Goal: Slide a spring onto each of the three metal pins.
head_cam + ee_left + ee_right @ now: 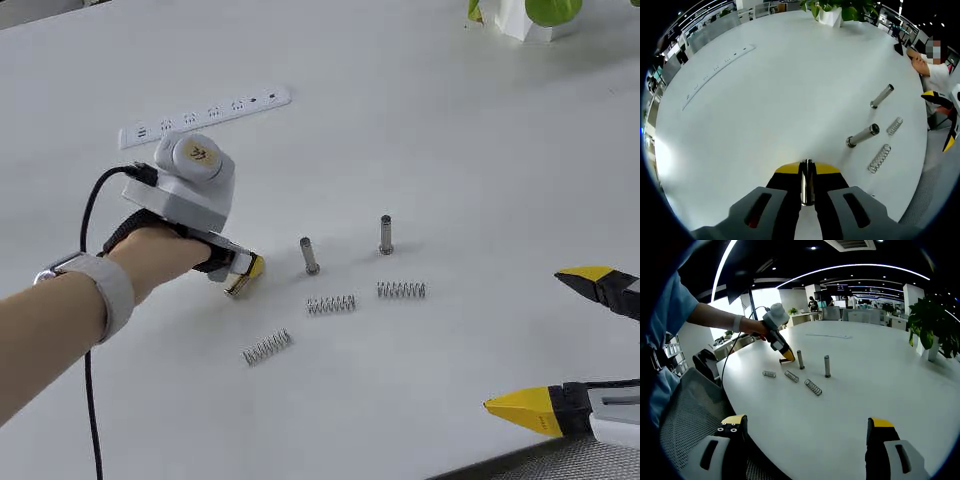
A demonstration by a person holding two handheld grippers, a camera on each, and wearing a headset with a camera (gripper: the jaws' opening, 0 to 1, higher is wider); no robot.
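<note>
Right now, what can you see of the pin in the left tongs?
The pin is a slim, shiny grey metal rod, smooth on the part that shows. It is clamped between the yellow tips of the left tongs and lies along the jaws, with one end poking past them toward the white table. Whether it touches the table cannot be told.

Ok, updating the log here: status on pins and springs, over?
Left hand-held gripper shut on one pin; right hand-held gripper open, off to the side. Two standing pins bare, three springs loose on table. Power strip behind, not blocking.
</note>
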